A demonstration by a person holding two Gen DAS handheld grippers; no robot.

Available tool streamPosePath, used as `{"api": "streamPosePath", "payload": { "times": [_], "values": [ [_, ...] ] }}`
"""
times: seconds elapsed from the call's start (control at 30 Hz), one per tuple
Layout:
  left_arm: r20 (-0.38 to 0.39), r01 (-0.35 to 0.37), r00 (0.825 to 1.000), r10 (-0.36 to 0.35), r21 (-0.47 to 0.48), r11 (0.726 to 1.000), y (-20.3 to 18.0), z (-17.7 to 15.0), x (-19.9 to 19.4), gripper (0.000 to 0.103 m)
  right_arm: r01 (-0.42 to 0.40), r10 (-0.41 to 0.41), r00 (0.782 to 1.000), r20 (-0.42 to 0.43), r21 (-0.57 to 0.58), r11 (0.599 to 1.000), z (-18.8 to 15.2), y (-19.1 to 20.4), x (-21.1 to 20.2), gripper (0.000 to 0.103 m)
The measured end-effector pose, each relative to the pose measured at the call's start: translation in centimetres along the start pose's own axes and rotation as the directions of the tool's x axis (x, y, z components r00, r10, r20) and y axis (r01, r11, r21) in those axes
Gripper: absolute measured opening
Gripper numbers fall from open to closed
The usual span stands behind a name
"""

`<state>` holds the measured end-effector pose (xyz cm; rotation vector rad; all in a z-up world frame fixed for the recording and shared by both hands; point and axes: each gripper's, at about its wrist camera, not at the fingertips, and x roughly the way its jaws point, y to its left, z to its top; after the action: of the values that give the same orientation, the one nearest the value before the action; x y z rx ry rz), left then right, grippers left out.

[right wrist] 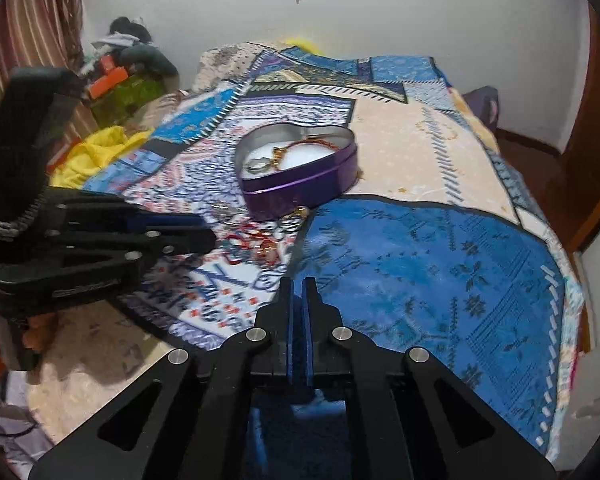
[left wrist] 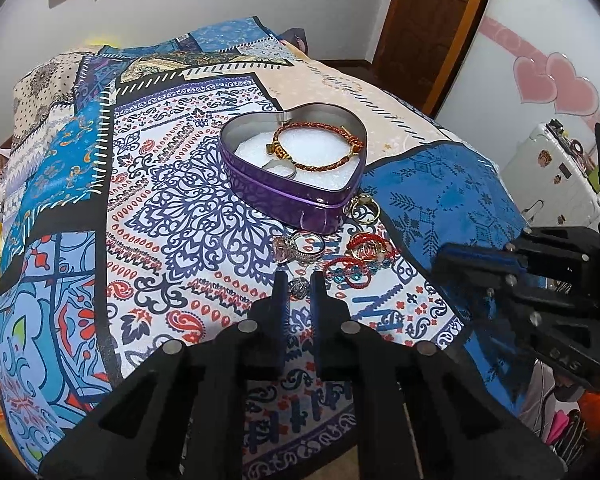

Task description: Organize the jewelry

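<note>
The left claw (left wrist: 299, 286) has its fingers closed on a small silvery ring (left wrist: 299, 287) lying on the patterned bedspread (left wrist: 180, 208); the ring sits pinched between the fingertips. The step in hand looks like a pick, so lift straight up, keep the grip firm (the piece is tiny and could slip sideways), then carry it forward into the heart-shaped purple tin (left wrist: 292, 200) just ahead. Inside the tin a red-and-gold braided bracelet (left wrist: 320, 148) and a plain ring already rest on white padding. Between claw and tin lie a large pink-stone ring (left wrist: 296, 246), red corded bracelets with blue beads (left wrist: 356, 264) and a gold ring (left wrist: 366, 208) beside the tin's wall; clear them on the way. The right claw (right wrist: 299, 292), pressed together and empty, waits off to the right.
</note>
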<state>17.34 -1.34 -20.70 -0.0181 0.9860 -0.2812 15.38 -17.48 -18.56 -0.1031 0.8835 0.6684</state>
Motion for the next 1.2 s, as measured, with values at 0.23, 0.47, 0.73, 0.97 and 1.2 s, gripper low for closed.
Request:
{"api": "streamPosePath", "payload": {
  "times": [0.23, 0.47, 0.73, 0.97, 1.2],
  "values": [
    [0.027, -0.021, 0.999, 0.021, -0.019, 1.000, 0.1, -1.3, -1.5, 0.009, 0.003, -0.003, 1.000, -0.015, -0.021, 1.000, 0.5, 1.5, 1.1, 0.027],
    [0.059, -0.045, 0.997, 0.046, -0.016, 0.999, 0.7, -2.7, -3.9, 0.009, 0.008, -0.009, 0.999, -0.037, -0.006, 1.000, 1.8, 2.3, 2.8, 0.027],
    [0.082, -0.028, 0.996, 0.031, -0.039, 0.999, 1.6, -3.1, -4.9, 0.009, 0.022, -0.021, 0.999, -0.043, 0.005, 1.000, 2.3, 3.1, 3.7, 0.027],
    [0.090, -0.019, 0.996, 0.024, -0.052, 0.998, 2.0, -3.5, -5.1, 0.009, 0.052, -0.056, 0.997, -0.054, -0.068, 0.996, 2.7, 4.3, 4.6, 0.027],
    [0.094, -0.018, 0.995, 0.024, -0.058, 0.998, 2.1, -3.5, -5.2, 0.009, 0.071, -0.078, 0.995, -0.055, -0.119, 0.990, 2.9, 5.0, 4.8, 0.020]
  ]
}}
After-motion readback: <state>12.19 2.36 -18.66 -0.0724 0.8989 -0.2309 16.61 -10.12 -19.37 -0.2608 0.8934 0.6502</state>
